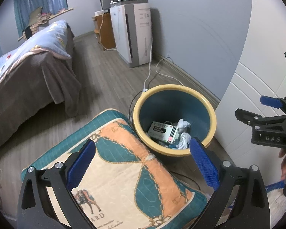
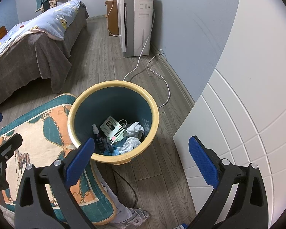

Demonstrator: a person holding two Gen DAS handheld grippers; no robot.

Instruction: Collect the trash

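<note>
A yellow-rimmed bin stands on the wooden floor just beside a patterned cushion, close to a white panelled door. Down inside it lie a white and black box, crumpled tissues, a dark spray bottle and something blue. The left gripper hangs above the cushion, its blue fingers spread wide and empty; the right gripper hovers over the bin's near edge, equally wide and empty.
</note>
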